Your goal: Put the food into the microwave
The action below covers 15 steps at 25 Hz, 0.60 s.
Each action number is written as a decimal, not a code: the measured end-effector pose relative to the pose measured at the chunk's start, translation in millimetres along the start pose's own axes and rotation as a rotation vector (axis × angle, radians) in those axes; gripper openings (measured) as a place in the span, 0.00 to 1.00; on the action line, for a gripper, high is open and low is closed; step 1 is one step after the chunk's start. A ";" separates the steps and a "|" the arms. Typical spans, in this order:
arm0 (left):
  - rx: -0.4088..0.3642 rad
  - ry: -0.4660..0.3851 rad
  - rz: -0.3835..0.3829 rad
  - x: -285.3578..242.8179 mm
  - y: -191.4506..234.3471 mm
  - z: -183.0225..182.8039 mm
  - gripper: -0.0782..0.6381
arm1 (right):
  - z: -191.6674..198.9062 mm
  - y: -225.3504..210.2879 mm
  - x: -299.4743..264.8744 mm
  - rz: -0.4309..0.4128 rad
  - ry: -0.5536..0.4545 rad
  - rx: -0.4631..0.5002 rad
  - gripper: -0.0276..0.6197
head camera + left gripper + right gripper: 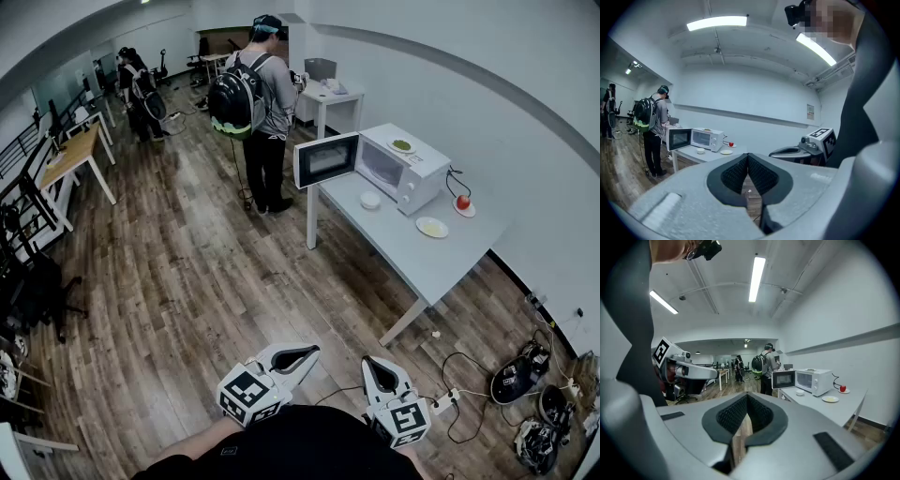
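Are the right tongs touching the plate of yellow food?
Apart. The head view shows the right tongs over the floor, far from the plate of yellow food on the table.

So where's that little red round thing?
In the head view, the red round thing sits on a small plate just right of the microwave, near the plate of yellow food.

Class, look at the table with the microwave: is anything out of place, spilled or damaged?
Nothing looks spilled or damaged. One oddity: a plate of green food sits on top of the microwave, not on the table. The door stands wide open.
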<state>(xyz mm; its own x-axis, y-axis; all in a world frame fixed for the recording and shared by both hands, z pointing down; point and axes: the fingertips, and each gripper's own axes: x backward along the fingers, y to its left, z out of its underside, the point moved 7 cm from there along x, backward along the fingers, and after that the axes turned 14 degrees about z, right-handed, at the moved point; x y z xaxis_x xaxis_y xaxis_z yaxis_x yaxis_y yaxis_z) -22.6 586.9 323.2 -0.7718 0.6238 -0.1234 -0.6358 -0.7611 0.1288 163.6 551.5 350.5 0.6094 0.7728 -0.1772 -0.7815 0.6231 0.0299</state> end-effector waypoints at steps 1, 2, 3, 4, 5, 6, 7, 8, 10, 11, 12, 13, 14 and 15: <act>0.001 0.002 0.001 -0.1 -0.3 0.8 0.12 | 2.5 0.3 -0.2 -0.003 0.001 0.002 0.06; 0.001 0.003 0.002 -0.1 -0.7 1.6 0.12 | 4.9 0.6 -0.3 -0.005 0.002 0.004 0.06; 0.002 0.004 0.002 0.0 -1.2 2.3 0.12 | 7.2 1.0 -0.3 -0.008 0.003 0.006 0.06; 0.002 0.005 0.003 0.2 -1.8 3.0 0.12 | 8.7 1.5 -0.1 -0.010 0.004 0.008 0.06; 0.003 0.005 0.003 0.4 -2.4 3.5 0.12 | 9.5 2.1 0.5 -0.010 0.005 0.009 0.06; 0.003 0.004 0.003 0.2 -3.0 4.0 0.12 | 9.6 2.5 1.5 -0.009 0.007 0.009 0.06; 0.003 0.004 0.004 -0.4 -3.5 4.4 0.12 | 8.9 2.5 2.7 -0.005 0.009 0.007 0.06; 0.003 0.003 0.004 -1.9 -3.6 4.8 0.12 | 7.7 1.8 3.9 -0.001 0.013 0.002 0.06; 0.003 0.003 0.008 -7.3 -4.5 4.9 0.12 | 6.8 -2.0 6.4 0.001 0.018 -0.006 0.06; 0.003 0.003 0.012 -11.0 -6.1 4.2 0.12 | 7.6 -4.4 8.3 -0.006 0.020 -0.008 0.06; 0.002 0.002 0.016 -15.0 -8.3 3.5 0.12 | 9.1 -6.2 10.5 -0.021 0.021 -0.006 0.06; -0.001 0.001 0.020 -19.2 -10.7 2.9 0.12 | 10.7 -7.2 13.2 -0.039 0.018 0.002 0.06; -0.004 -0.001 0.021 -23.6 -13.1 2.4 0.12 | 11.8 -7.9 16.3 -0.057 0.013 0.019 0.06; -0.006 -0.002 0.022 -28.4 -15.7 2.2 0.12 | 12.5 -9.3 19.8 -0.071 0.007 0.045 0.06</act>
<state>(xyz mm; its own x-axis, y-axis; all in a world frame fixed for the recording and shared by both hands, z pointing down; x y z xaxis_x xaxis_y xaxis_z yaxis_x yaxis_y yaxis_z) 9.3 581.5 326.8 -0.7853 0.6076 -0.1188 -0.6189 -0.7754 0.1254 184.6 562.4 359.1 0.6618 0.7258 -0.1877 -0.7297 0.6811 0.0610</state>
